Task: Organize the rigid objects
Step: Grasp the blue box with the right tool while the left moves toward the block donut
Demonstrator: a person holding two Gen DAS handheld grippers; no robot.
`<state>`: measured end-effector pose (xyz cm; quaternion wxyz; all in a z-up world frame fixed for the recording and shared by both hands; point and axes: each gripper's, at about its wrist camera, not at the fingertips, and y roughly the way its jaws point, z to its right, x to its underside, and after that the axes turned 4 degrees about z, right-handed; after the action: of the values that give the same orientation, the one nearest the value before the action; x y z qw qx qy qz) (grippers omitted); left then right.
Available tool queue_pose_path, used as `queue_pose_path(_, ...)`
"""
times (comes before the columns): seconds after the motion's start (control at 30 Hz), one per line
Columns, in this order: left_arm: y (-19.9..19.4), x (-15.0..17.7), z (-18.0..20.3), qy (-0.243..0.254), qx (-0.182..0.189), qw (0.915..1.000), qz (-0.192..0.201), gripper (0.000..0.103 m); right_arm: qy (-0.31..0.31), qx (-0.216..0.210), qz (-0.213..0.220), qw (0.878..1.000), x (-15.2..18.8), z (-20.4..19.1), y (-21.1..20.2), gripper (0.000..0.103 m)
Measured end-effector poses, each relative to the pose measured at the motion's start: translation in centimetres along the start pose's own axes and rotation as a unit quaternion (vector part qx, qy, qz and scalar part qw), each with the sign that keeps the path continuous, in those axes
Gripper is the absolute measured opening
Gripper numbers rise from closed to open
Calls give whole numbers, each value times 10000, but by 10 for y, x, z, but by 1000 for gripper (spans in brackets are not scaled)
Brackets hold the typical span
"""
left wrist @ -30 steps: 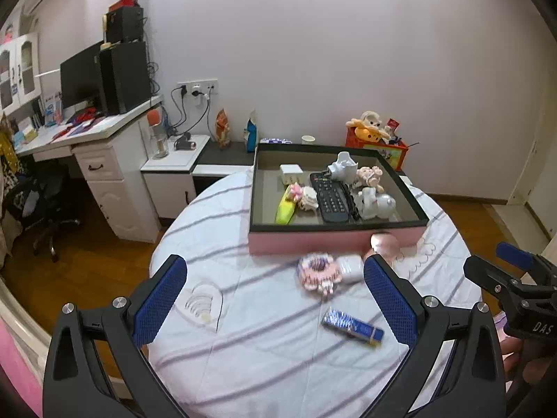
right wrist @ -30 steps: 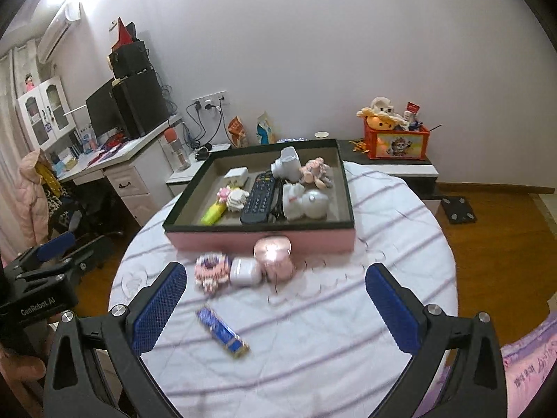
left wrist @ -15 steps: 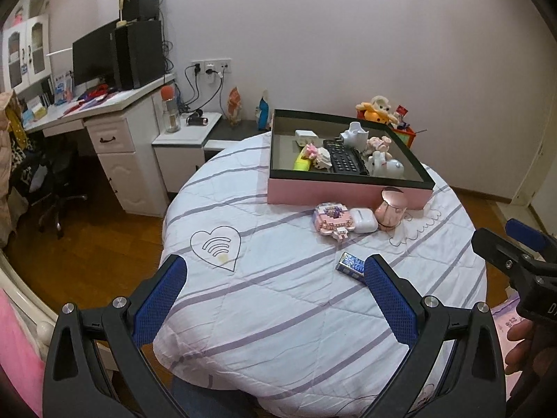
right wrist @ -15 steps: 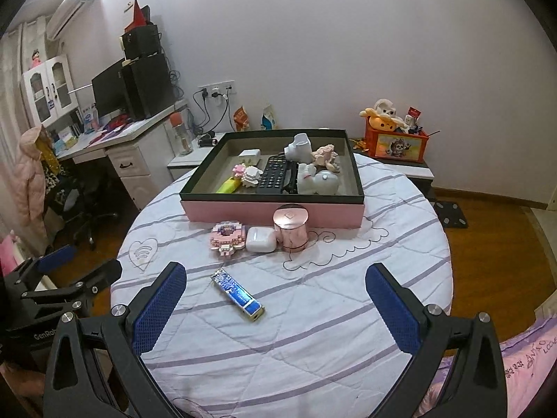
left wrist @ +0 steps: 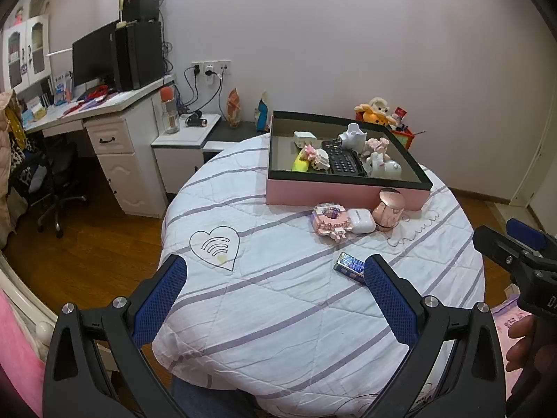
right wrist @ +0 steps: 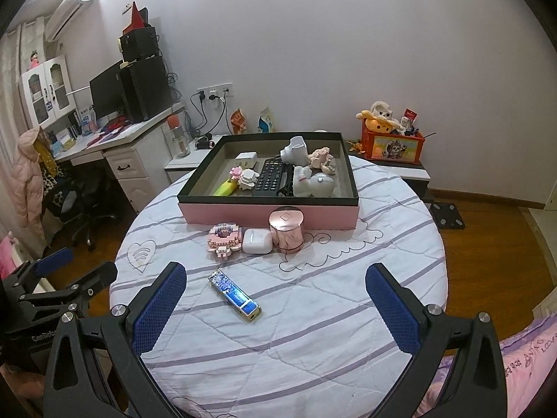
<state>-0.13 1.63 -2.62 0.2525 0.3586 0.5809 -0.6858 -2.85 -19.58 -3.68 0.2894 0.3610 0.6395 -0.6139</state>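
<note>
You face a plain pale wall [right wrist: 348, 35], with a white desk [left wrist: 115, 129] carrying a monitor [left wrist: 92, 57] off to your left. Below it, a round table [right wrist: 313, 313] wears a striped white quilt. A pink box [right wrist: 268, 188] at its far side holds a remote [right wrist: 269, 176] and figurines. Against the box's front stand a pink block toy [right wrist: 224, 238], white earbud case [right wrist: 257, 241] and copper jar [right wrist: 287, 228]; a blue bar [right wrist: 235, 294] lies nearer you. Your left gripper [left wrist: 275, 296] and right gripper [right wrist: 275, 299] are both spread wide, holding nothing.

A round counter [right wrist: 313, 341] wears a white cover with purple stripes. On it sits a pink box [right wrist: 268, 210] with a black rim. In front of the box, side by side, are a pink block toy [right wrist: 224, 238], a white case [right wrist: 257, 241] and a shiny pink jar [right wrist: 286, 229]. Nearer lies a blue stick [right wrist: 235, 294].
</note>
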Motion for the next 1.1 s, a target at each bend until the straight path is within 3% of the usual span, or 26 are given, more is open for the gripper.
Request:
queue_pose_path(0.27, 11, 2, -2, -33, -50, 9999, -115, 103, -104, -252, -374, 9989, 12, 1, 25, 103)
queue_pose_path(0.63, 41, 9, -6, -57, -182, 9989, -423, 103, -203, -591, -1128, 9916, 44, -1, 90, 103)
queue_pose_path(0.8, 57, 13, -8, -76, -220, 9980, -588, 103, -312, -724, -1223, 9894, 50, -7, 109, 103)
queue_pose_path(0.93, 67, 14, -7, -43, -233, 9975, -671, 103, -592, -818, -1241, 9871, 51, -17, 118, 93)
queue_pose_path(1.0, 71, 15, -7, -34, -237, 9972, -707, 103, -710, -896, -1248, 9856, 52, -22, 122, 80)
queue_pose_path(1.03, 74, 15, -8, -32, -243, 9970, -729, 103, -769, -927, -1302, 9841, 53, -24, 126, 68)
queue_pose_path(1.1, 77, 15, -9, -32, -255, 9968, -755, 103, -877, -932, -1340, 9827, 56, -28, 131, 61)
